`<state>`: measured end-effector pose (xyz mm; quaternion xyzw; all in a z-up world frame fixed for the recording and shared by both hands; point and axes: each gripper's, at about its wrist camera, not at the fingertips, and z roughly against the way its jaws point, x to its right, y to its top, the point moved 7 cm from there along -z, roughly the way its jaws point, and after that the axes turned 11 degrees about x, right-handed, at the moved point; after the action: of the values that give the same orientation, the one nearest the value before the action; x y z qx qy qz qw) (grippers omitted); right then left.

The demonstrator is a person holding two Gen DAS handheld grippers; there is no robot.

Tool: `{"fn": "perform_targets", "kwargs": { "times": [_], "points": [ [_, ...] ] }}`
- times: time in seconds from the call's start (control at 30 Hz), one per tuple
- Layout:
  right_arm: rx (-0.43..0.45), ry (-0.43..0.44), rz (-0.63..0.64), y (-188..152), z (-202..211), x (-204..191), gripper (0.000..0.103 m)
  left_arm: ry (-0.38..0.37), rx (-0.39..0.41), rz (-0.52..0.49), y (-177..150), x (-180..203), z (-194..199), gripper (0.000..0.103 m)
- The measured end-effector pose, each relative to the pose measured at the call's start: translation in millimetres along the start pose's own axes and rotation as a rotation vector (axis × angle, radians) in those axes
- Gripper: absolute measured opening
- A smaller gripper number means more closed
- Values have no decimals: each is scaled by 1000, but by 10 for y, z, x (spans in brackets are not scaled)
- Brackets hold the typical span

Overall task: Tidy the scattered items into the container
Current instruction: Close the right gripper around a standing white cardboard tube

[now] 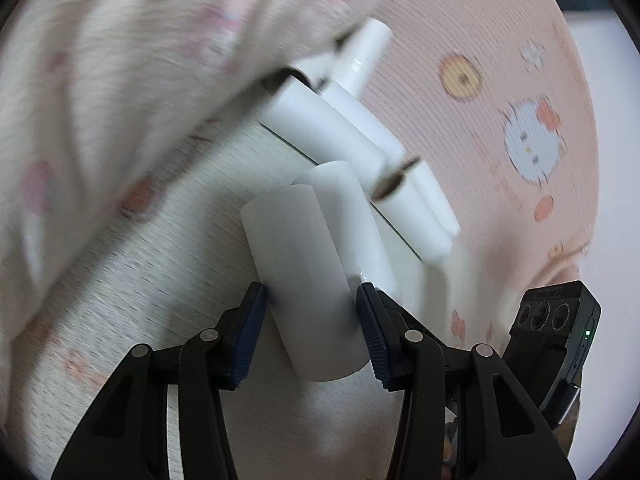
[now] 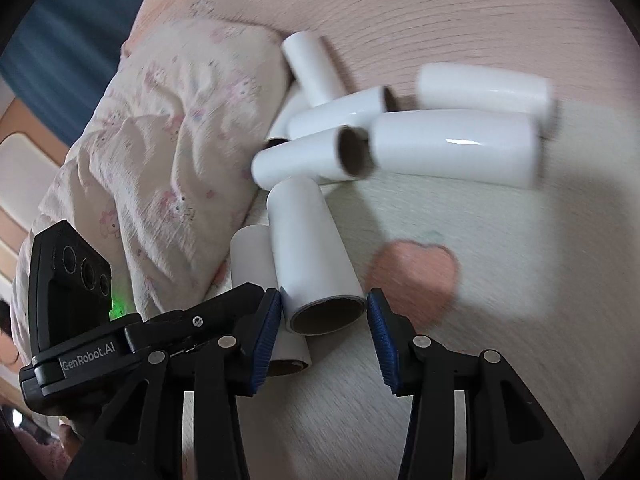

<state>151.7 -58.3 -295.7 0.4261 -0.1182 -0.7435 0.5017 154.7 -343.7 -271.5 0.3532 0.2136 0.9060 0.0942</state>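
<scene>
1. White paper-wrapped cardboard-core rolls [image 2: 452, 146]: scattered in a loose heap on the pink printed bed sheet [image 2: 480, 20], beside a rumpled floral quilt [image 2: 160, 140].
2. Step: pick-up stage (no container in view); the next move needs both rolls lifted clear of the heap.
3. Left gripper [image 1: 312, 320]: wide, pads against a white roll [image 1: 304, 272].
4. Right gripper [image 2: 324, 322]: narrower, straddling an open-ended roll [image 2: 312, 252]; left pad touching, right just clear.
</scene>
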Motion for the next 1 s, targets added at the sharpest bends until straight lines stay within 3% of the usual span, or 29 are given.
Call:
{"fn": "perform_targets", "kwargs": {
  "times": [0.2, 0.57, 1.0],
  "points": [
    [37, -104, -14, -46, 414, 258, 42, -67, -63, -32, -246, 270, -112, 50],
    [48, -279, 121, -209, 955, 443, 41, -110, -129, -119, -590, 692, -256, 49],
    [-28, -359, 140, -520, 1492, 666, 40, -135, -204, -246, -1077, 959, -199, 48]
  ]
}}
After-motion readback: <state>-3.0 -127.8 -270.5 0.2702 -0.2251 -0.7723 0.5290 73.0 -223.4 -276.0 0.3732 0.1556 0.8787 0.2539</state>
